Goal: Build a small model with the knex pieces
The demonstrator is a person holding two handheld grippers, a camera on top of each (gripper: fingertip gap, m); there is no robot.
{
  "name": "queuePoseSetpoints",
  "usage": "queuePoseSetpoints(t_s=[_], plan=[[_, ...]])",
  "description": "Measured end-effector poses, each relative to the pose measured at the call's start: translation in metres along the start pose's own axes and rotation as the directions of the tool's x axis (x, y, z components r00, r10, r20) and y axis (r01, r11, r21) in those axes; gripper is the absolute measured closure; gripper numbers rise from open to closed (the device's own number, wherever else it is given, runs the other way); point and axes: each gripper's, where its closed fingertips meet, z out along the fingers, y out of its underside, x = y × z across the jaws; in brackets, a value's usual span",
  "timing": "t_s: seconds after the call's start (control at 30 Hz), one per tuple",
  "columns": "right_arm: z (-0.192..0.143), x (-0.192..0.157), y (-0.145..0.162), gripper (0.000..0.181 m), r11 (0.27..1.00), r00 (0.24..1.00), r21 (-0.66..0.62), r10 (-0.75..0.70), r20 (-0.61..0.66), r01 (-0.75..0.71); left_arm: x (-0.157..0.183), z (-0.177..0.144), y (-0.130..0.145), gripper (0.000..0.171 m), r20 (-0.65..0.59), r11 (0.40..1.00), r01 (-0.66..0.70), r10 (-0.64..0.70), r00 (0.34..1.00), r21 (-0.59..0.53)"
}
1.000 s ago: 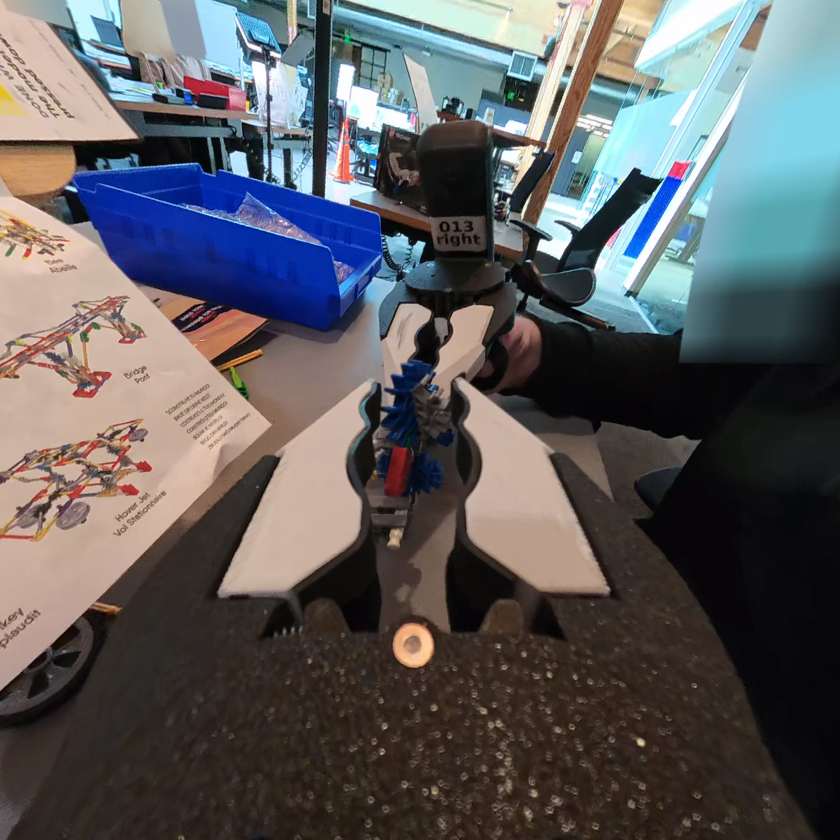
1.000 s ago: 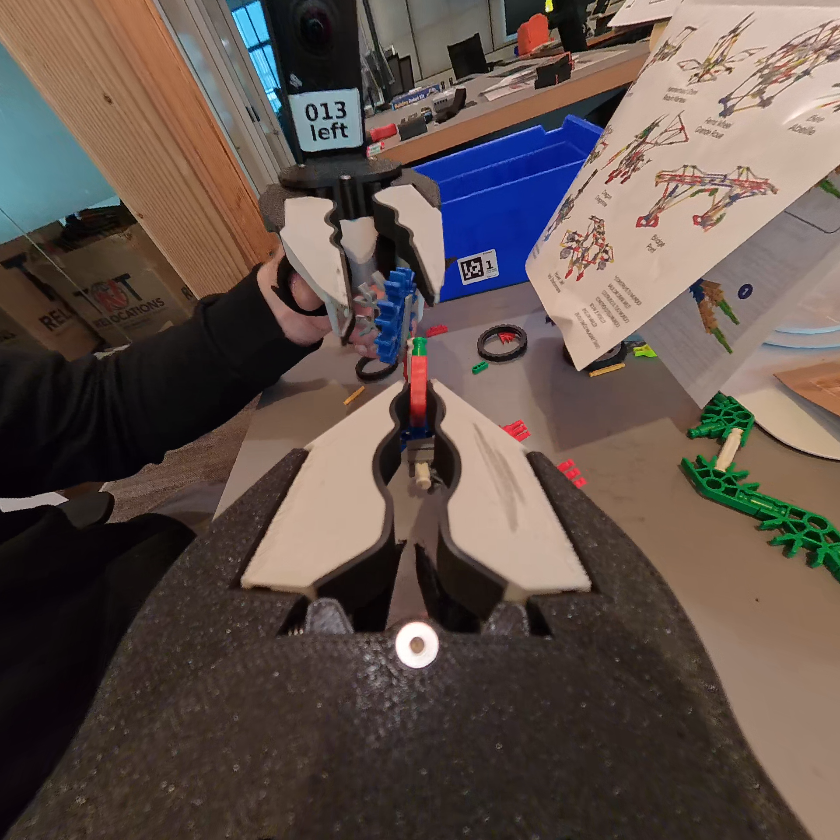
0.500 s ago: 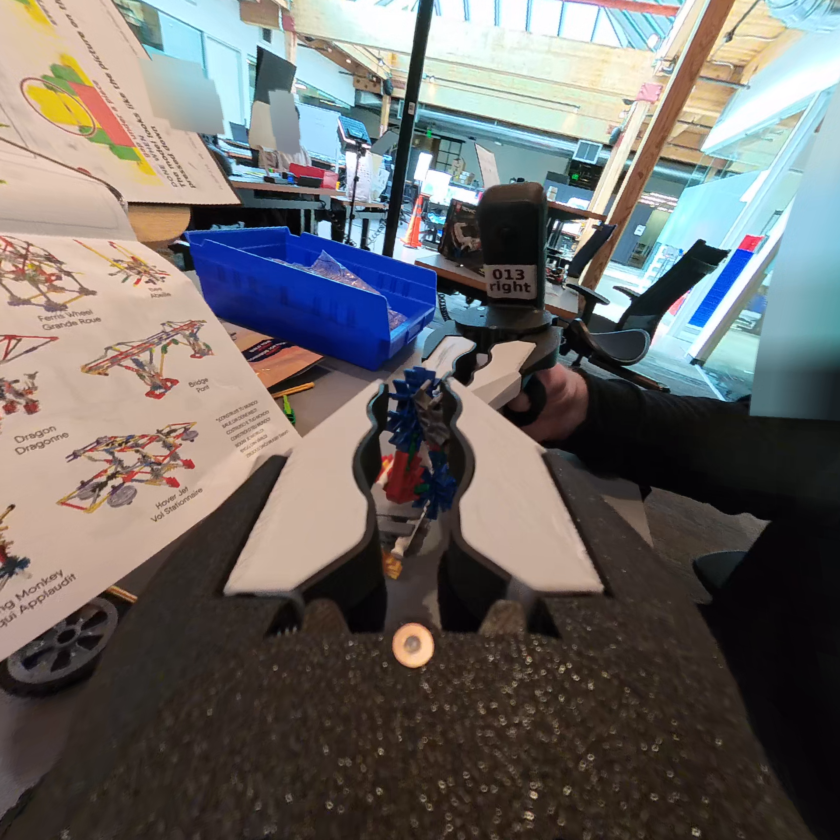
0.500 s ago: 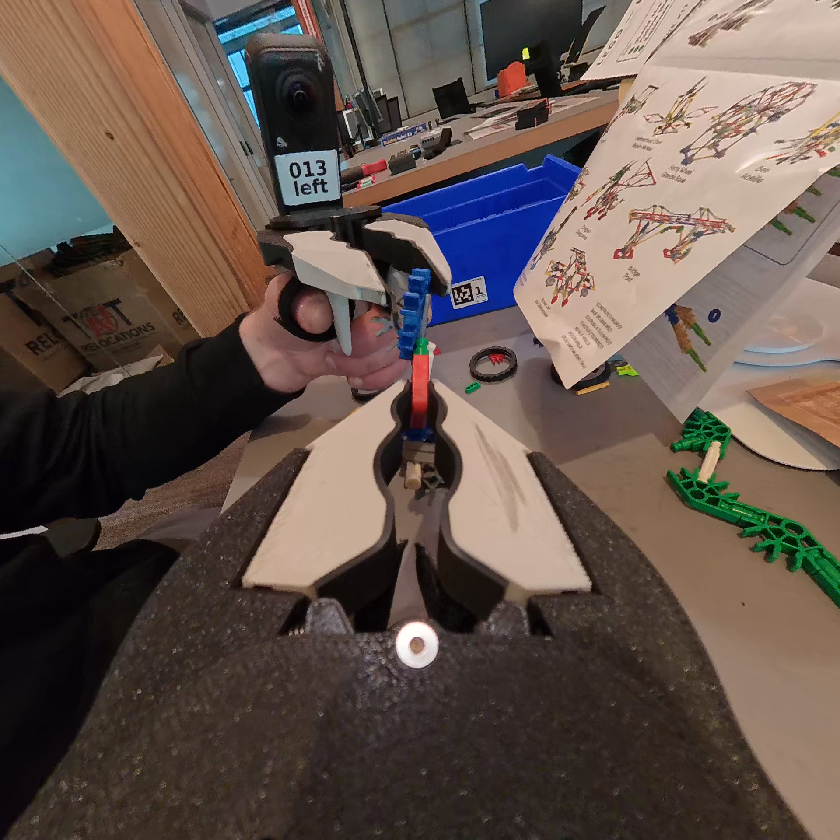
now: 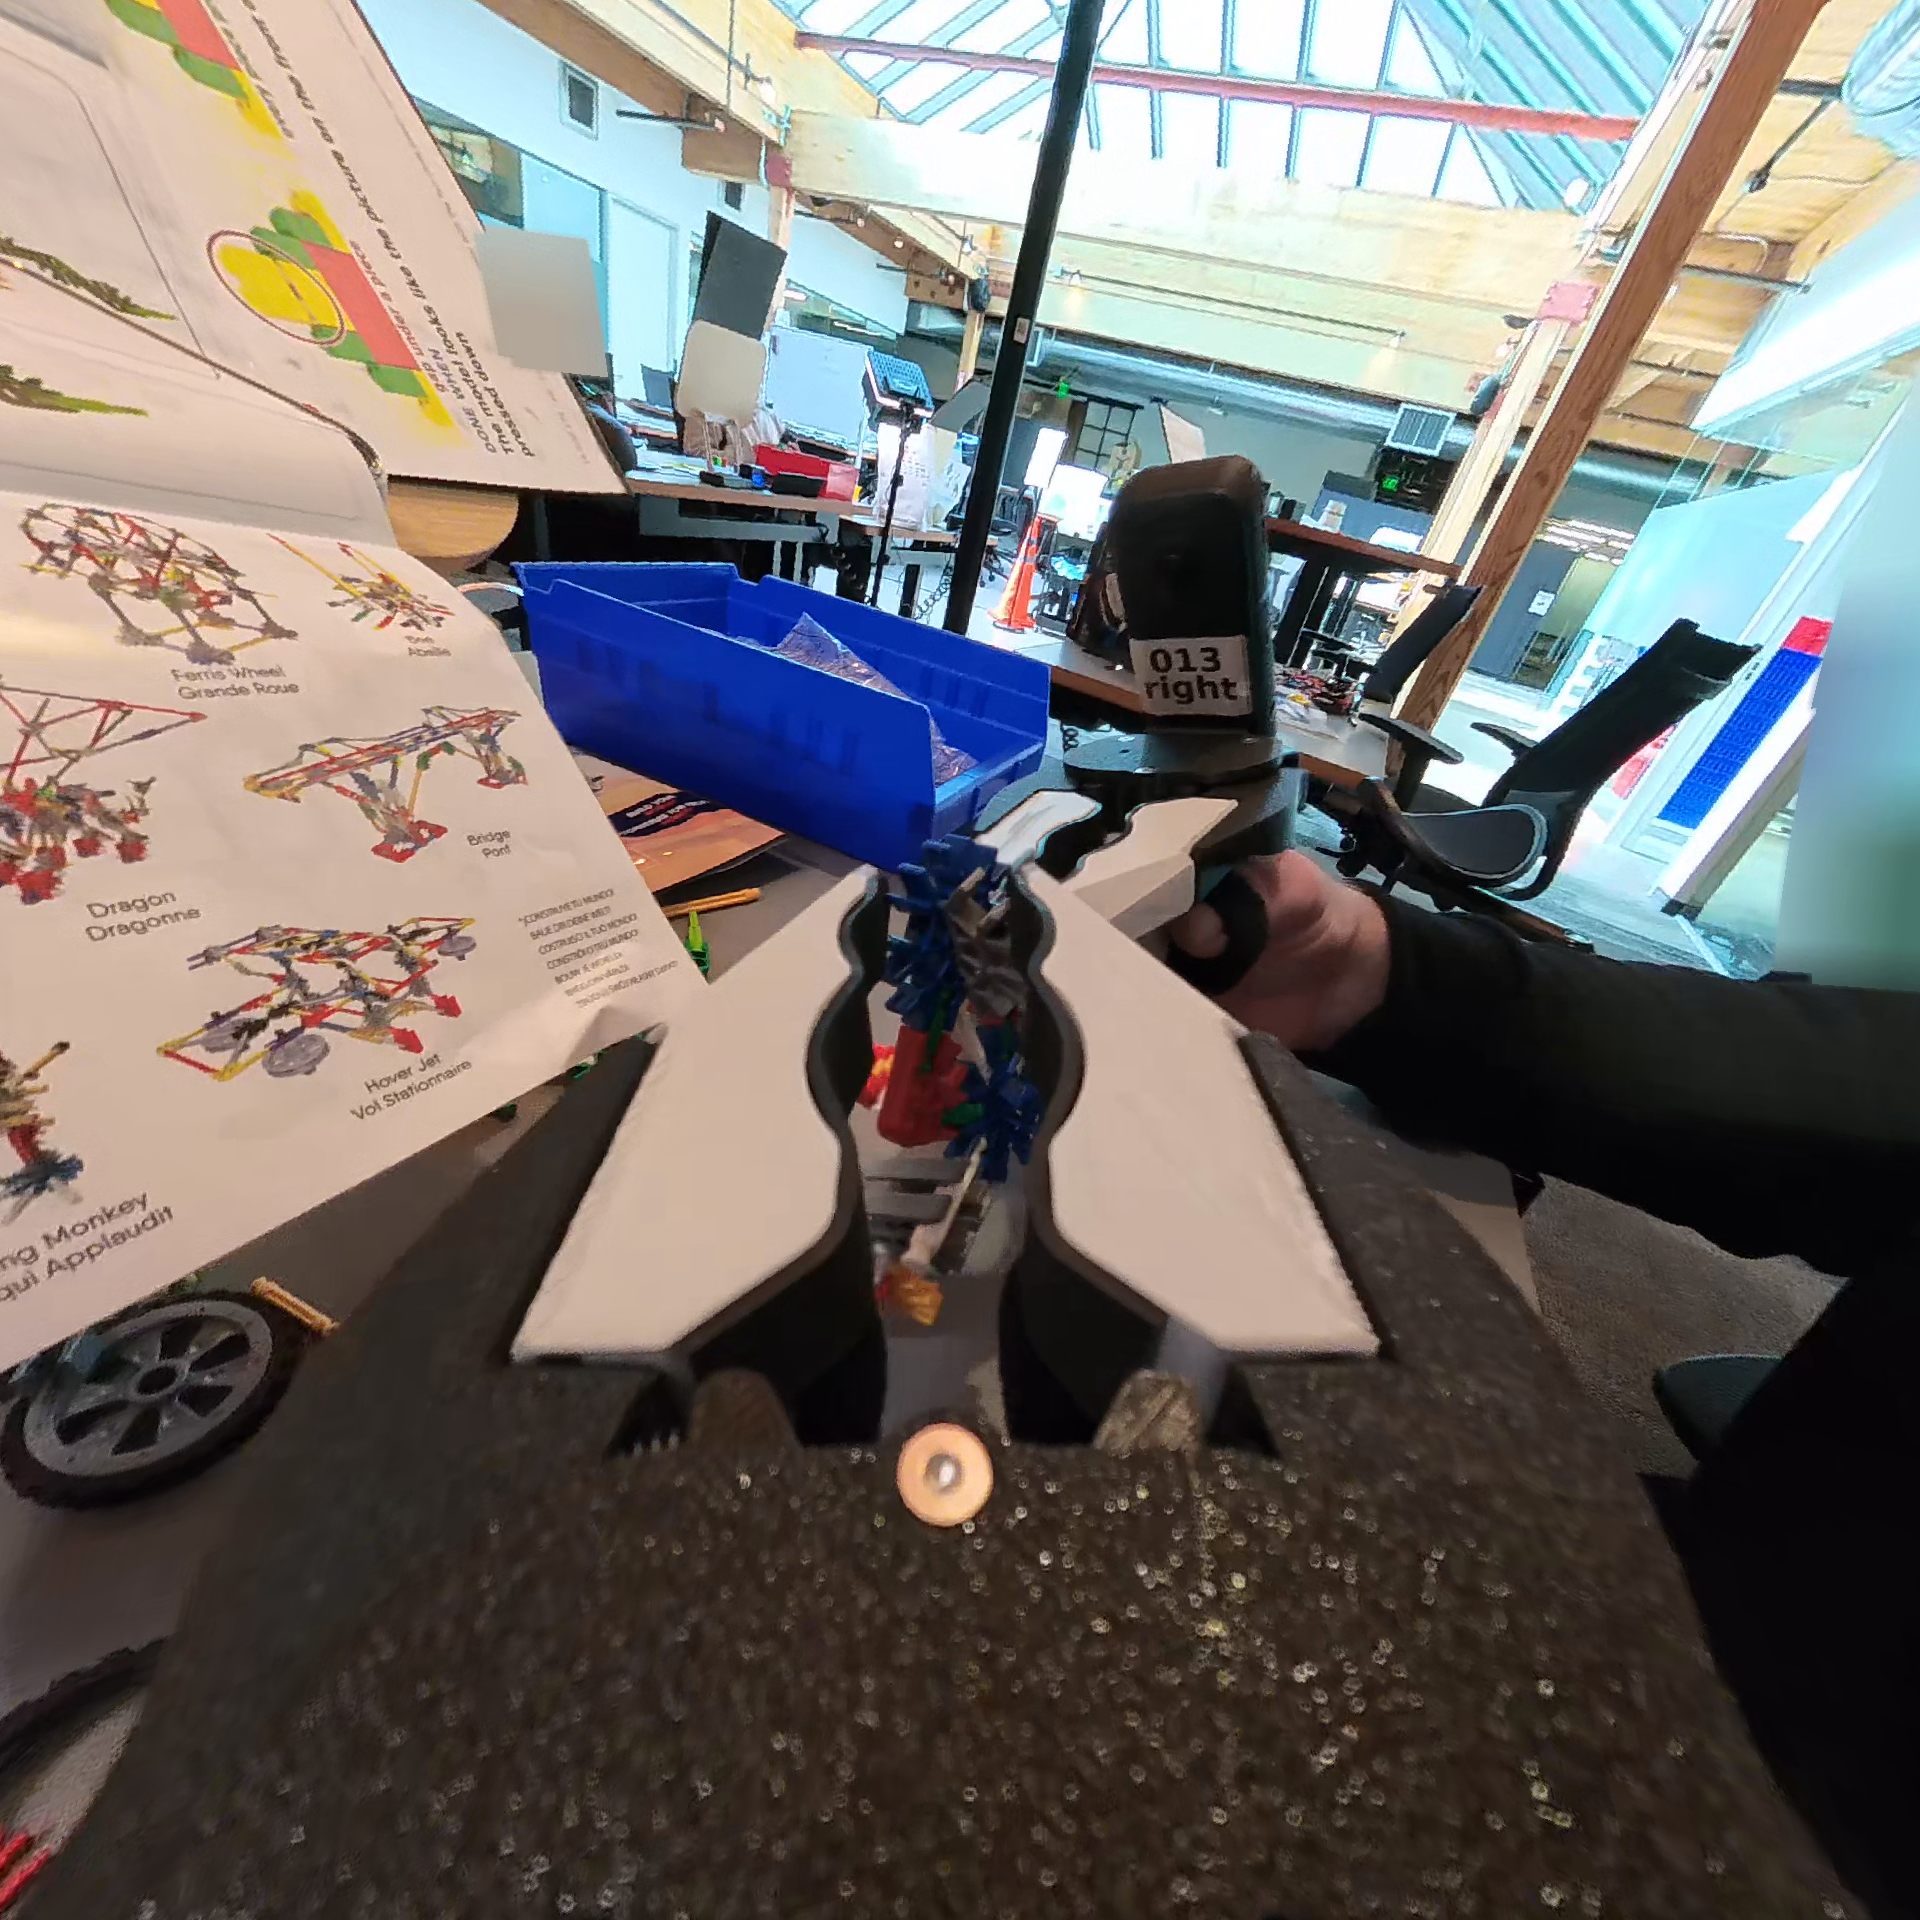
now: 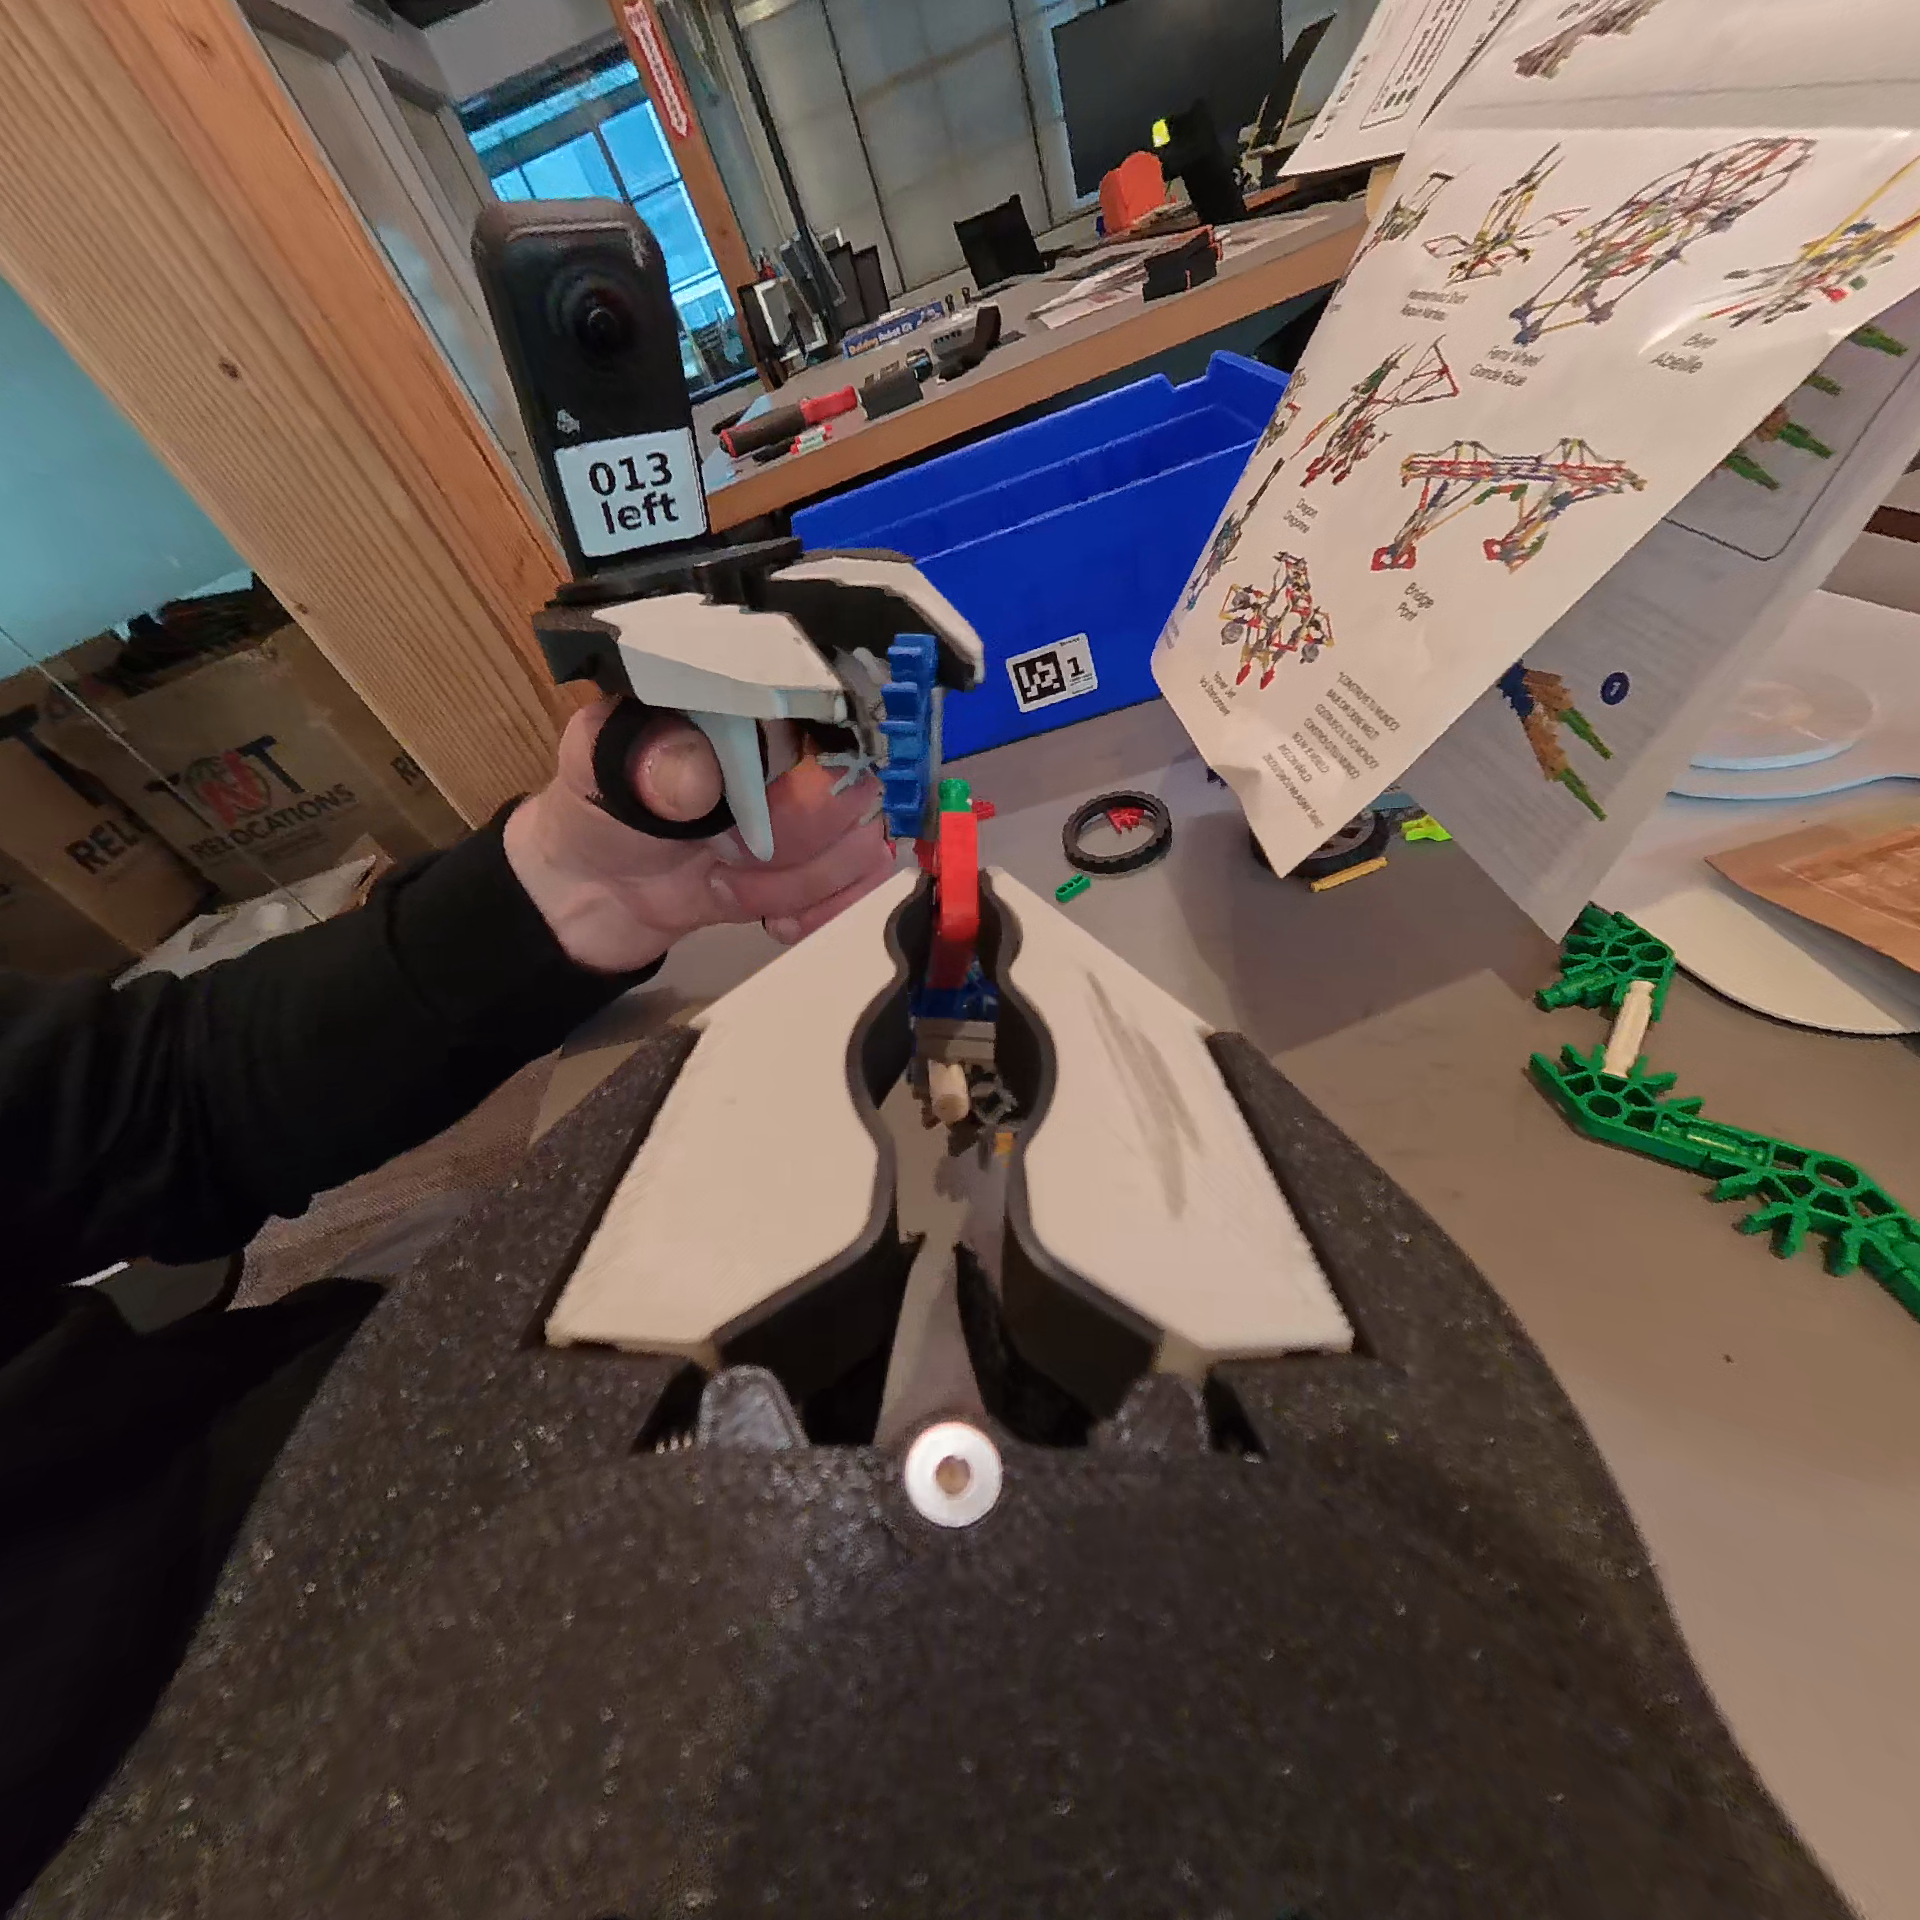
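- Both grippers, left point(image 5: 951, 935) and right point(image 6: 951, 914), are closed on one small toy assembly point(image 5: 956, 1029), held between them.
- Its long axis is seen running tip to tip, blue gear end point(image 6: 912, 732) in the left.

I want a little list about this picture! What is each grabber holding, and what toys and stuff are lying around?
left gripper: shut on a blue and grey toy piece
right gripper: shut on a red toy piece
how they meet: the two pieces touch, held above the grey table
behind: blue bin
on the table: green toy chain, black tyre ring, wheel
propped up: picture sheet of toy models
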Motion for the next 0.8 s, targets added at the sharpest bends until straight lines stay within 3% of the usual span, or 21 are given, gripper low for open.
queuePoseSetpoints(t_s=[0.17, 0.27, 0.43, 0.8], plan=[[0.007, -0.004, 0.012, 0.154, 0.997, 0.999, -0.06, -0.038, 0.021, 0.039, 0.009, 0.003, 0.0, 0.152, -0.08, 0.999, 0.033, -0.03, 0.996, 0.04], [0.009, -0.008, 0.011, 0.175, 0.997, 0.997, -0.049, -0.064, 0.04, 0.066, 0.012, 0.006, 0.0, 0.152, -0.093, 0.999, 0.029, -0.025, 0.995, 0.045], [0.009, -0.01, 0.007, 0.177, 0.999, 0.997, -0.023, -0.028, 0.077, 0.03, 0.016, 0.005, -0.004, 0.152, -0.127, 0.997, 0.024, -0.015, 0.992, 0.069], [0.008, -0.002, -0.002, 0.178, 0.998, 0.999, 0.046, 0.034, 0.019, -0.035, 0.002, 0.008, -0.011, 0.153, 0.016, 0.993, -0.011, 0.01, 1.0, 0.115]])
